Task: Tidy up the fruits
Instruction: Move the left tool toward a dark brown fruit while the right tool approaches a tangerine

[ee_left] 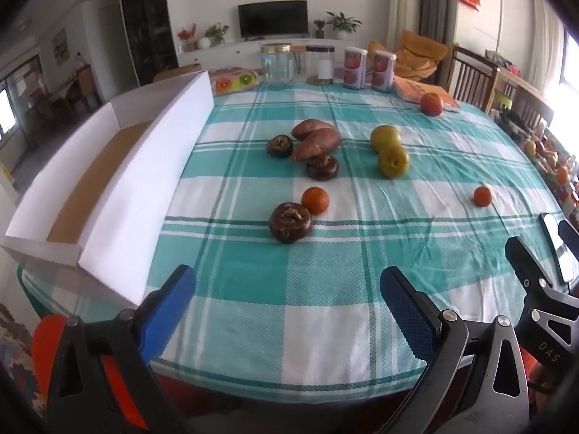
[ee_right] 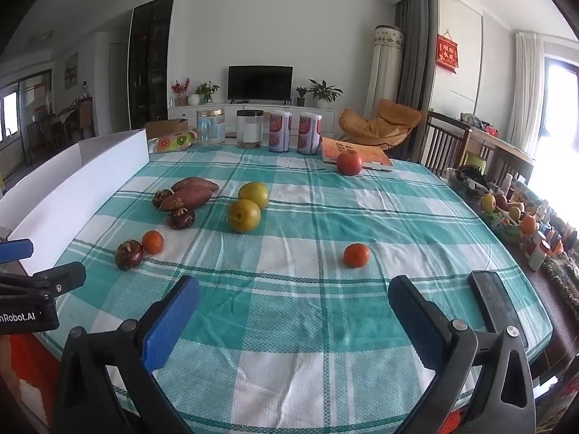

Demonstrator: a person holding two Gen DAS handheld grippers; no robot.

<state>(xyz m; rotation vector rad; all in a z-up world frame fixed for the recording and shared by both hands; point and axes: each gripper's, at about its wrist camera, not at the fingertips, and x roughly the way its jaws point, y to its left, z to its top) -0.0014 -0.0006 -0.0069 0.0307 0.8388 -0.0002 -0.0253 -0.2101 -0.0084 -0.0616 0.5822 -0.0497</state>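
Beside the fruit, white box (ee_left: 119, 195), brown floor bare, both tools spread.

Far wall: I see a black flat television (ee_right: 260, 82) on a long white cabinet (ee_right: 253, 112).
Right: grey curtain (ee_right: 412, 50), bright window (ee_right: 562, 108), orange lounge chair (ee_right: 380, 126).

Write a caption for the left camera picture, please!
Open left gripper faces mangosteens, oranges and a white box.
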